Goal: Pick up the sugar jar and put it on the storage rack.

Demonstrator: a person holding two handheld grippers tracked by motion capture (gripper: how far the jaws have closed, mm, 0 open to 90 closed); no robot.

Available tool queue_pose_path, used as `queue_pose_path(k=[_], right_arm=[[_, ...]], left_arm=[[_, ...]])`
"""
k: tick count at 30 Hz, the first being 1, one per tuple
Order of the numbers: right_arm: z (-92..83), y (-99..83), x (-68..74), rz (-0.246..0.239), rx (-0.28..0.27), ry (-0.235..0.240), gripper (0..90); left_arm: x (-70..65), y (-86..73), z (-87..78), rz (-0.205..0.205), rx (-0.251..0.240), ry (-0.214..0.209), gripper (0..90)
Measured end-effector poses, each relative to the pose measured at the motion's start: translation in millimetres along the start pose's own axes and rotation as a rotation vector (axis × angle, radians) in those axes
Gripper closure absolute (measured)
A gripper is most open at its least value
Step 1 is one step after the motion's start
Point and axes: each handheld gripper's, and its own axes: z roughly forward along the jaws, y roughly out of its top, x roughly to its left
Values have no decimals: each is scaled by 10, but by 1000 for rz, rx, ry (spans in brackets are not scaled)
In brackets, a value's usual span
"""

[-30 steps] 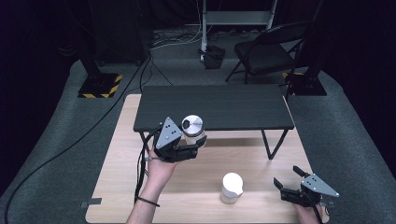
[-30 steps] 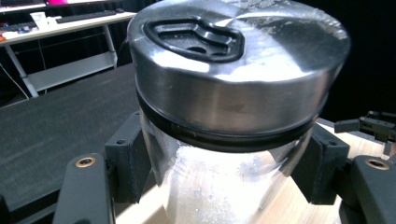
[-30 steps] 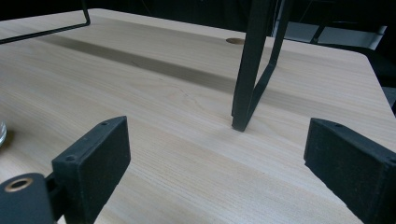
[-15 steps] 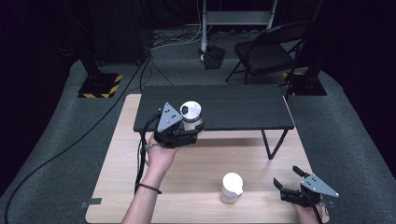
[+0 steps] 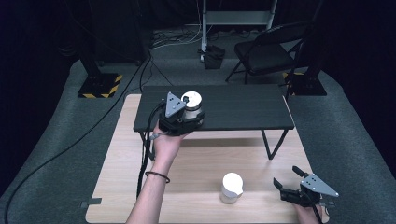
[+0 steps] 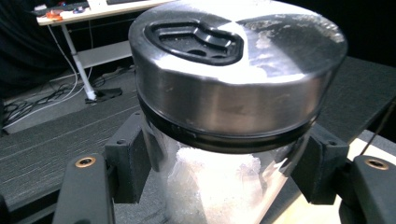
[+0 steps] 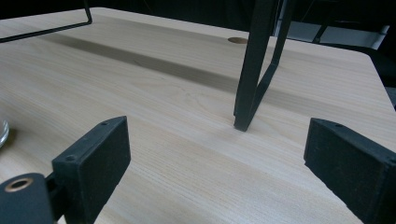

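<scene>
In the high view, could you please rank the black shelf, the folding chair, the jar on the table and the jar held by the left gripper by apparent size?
1. black shelf
2. folding chair
3. jar on the table and held jar, which look about alike; the left gripper hides part of it.

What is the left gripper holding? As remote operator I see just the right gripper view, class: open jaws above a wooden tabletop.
Observer: The left gripper is shut on a jar with a metal lid.
Operator: What is in the jar?
Observer: White powder, seen through the glass in the left gripper view.
Operator: Where is it held?
Observer: In the high view, over the left end of the black shelf.
</scene>
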Motion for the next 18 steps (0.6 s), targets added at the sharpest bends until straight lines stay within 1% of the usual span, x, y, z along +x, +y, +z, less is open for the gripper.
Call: queue_pose_path(k=[4,9,10,11,12,14,18], right_arm=[[0,-1,-4,1,0,1,65],[2,4,-5,0,2,2,65],[2,5,-2,-1,3,2,65],[3,6,-2,-2,4,1,65],[3,6,-2,-2,4,1,65],[4,6,0,-2,3,2,65],[7,5,5,-5,2,2,65]], left_arm=[[5,2,34,-17,4,2,312],[18,-13,51,-22,-1,-6,307],[18,-7,51,-23,5,-6,256],[7,-11,48,-18,5,-2,230],[0,-17,41,-14,3,-1,230],[2,-48,23,-21,-11,-12,203],[-11,-88,-23,-14,-16,-15,154]])
